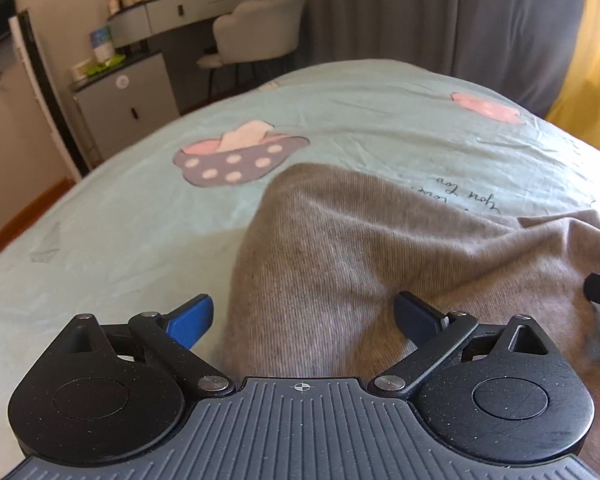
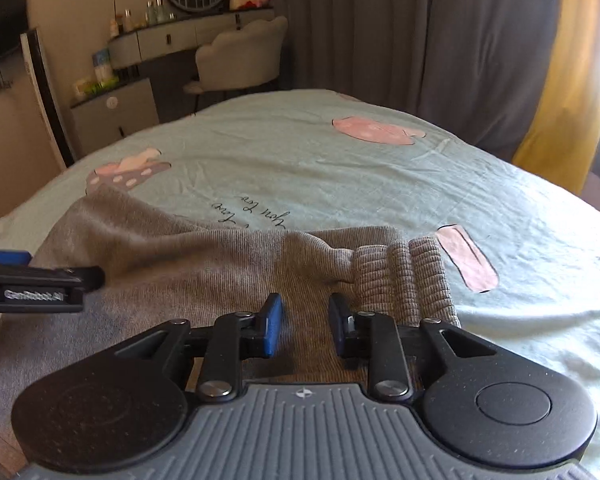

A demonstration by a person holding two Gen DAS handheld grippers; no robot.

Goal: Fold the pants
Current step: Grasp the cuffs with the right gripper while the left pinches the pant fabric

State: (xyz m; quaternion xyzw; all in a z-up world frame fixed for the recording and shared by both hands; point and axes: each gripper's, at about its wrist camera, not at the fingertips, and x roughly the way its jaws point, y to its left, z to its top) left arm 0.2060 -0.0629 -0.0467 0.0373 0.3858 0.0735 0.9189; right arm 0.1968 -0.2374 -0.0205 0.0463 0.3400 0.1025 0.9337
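Observation:
Grey knitted pants (image 1: 340,248) lie bunched on a mint-green bed sheet (image 1: 120,208). In the right wrist view the pants (image 2: 188,264) stretch from the left edge to a ribbed band (image 2: 412,276) at the right. My left gripper (image 1: 304,320) is open wide, its blue pads either side of a raised fold of the pants without pressing it. It shows side-on as the left gripper (image 2: 92,278) over the pants' left part. My right gripper (image 2: 306,328) hovers just left of the ribbed band, pads a narrow gap apart, flat cloth below and nothing pinched.
The sheet (image 2: 340,168) carries cartoon prints and script. Beyond the bed's far edge stand a pale chair (image 2: 240,60), a dressing table (image 2: 172,36) with bottles and a round mirror, a low cabinet (image 1: 128,96), and grey curtains (image 2: 380,32) beside a yellow one (image 2: 560,80).

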